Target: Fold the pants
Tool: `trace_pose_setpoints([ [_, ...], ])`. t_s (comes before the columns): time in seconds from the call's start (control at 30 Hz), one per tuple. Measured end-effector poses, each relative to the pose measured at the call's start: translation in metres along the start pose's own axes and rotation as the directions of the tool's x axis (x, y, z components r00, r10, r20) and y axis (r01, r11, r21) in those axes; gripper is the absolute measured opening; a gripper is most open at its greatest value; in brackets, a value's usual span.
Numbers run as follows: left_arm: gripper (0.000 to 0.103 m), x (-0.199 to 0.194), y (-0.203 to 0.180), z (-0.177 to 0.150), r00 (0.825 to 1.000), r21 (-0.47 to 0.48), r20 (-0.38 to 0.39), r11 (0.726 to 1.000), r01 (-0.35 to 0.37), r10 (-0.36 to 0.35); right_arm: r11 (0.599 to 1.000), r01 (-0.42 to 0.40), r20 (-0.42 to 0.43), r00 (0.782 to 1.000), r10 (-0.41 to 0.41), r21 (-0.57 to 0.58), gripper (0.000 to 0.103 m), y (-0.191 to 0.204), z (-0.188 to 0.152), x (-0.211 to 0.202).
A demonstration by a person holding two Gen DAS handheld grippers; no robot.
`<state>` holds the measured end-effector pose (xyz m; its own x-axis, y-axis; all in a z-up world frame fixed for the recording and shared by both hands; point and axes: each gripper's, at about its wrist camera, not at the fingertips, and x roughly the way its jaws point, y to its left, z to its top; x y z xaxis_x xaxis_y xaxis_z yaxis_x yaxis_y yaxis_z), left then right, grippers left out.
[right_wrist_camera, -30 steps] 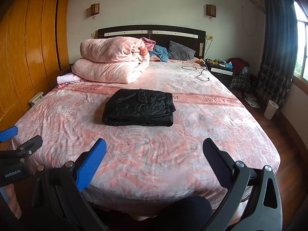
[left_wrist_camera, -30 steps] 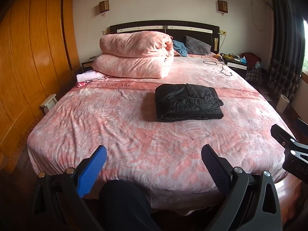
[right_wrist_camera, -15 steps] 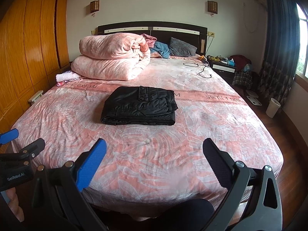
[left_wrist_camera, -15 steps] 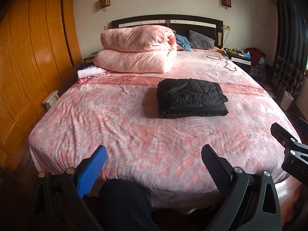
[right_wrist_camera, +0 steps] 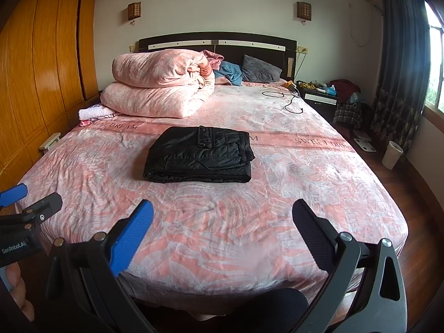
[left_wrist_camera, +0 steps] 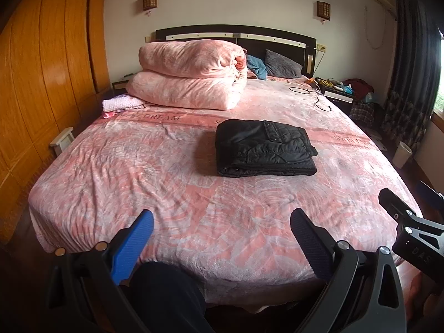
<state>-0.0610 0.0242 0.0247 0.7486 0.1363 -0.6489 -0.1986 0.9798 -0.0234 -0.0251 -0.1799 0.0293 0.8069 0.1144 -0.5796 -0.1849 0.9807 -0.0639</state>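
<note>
- The black pants (left_wrist_camera: 263, 148) (right_wrist_camera: 199, 158) sat folded in a tidy stack mid-bed, on the pink bedspread (left_wrist_camera: 138, 172) (right_wrist_camera: 305, 183), nothing touching them.
- Left gripper (left_wrist_camera: 222, 234) hung back near the foot of the bed, fingers spread wide, holding nothing at all.
- Right gripper (right_wrist_camera: 223, 234) was the same deal: gaping, empty, well apart from the pants.
- Further up, a folded pink duvet (left_wrist_camera: 191, 76) (right_wrist_camera: 161, 88) was piled by the headboard (right_wrist_camera: 219, 45), with a black cable (right_wrist_camera: 288, 100) lying loose on the right.
- A dark knee (left_wrist_camera: 166, 291) blocked the bed's near edge, and the clutter on the nightstand (right_wrist_camera: 319, 94) was too small to make out.
</note>
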Motion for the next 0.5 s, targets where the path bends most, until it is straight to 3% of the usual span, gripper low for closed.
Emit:
trace_pose_setpoints([
  [0.5, 0.099, 0.0016, 0.0033, -0.0008, 1.000, -0.006, -0.011, 1.000, 0.010, -0.010, 1.000, 0.005, 0.001, 1.000, -0.005, -0.001, 0.100, 0.0010, -0.0003, -0.0002],
])
